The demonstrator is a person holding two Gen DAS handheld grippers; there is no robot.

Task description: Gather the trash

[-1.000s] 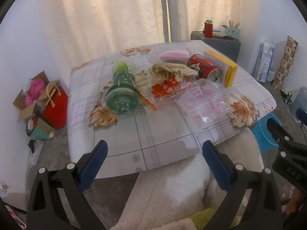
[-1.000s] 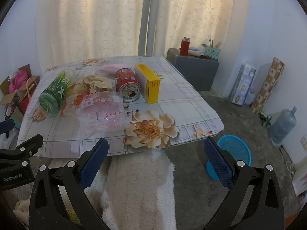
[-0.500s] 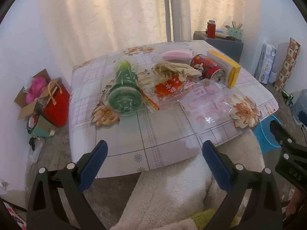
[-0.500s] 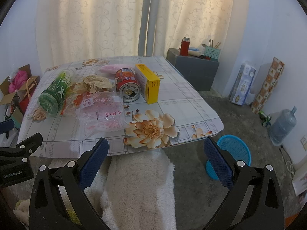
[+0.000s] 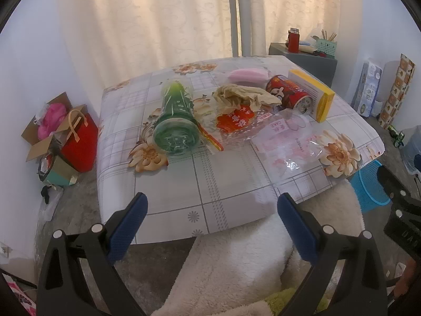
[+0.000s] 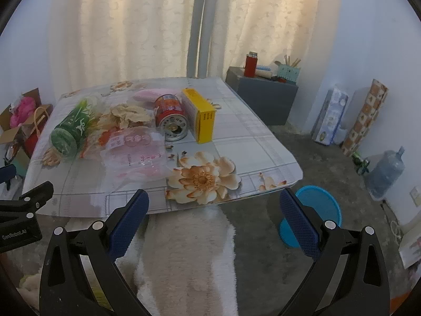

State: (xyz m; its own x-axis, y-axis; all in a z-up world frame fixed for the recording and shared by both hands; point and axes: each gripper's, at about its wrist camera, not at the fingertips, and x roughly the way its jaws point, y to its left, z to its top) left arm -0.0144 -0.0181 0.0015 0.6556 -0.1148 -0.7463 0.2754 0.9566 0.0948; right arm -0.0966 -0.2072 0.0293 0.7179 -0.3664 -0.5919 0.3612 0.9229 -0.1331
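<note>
Left wrist view: the left claw hangs spread and empty before the near edge of the table. All trash lies further in, well apart from it. A green bottle lies on its side, base toward the claw; it looks rigid and round, likely to roll, best taken across the body. Right of it sit crumpled paper, a red wrapper and a clear bag; these look light, soft and slippery, to be pinched at a raised fold. Behind are a red can, a yellow box and a pink item. Right wrist view: the right claw is likewise released and holds nothing, just off the table edge. The bag lies nearest, ahead and left. The can lies on its side, end toward the claw, with the box just beside it; both look stiff and easy to clamp. A blue basket stands on the floor to the right.
</note>
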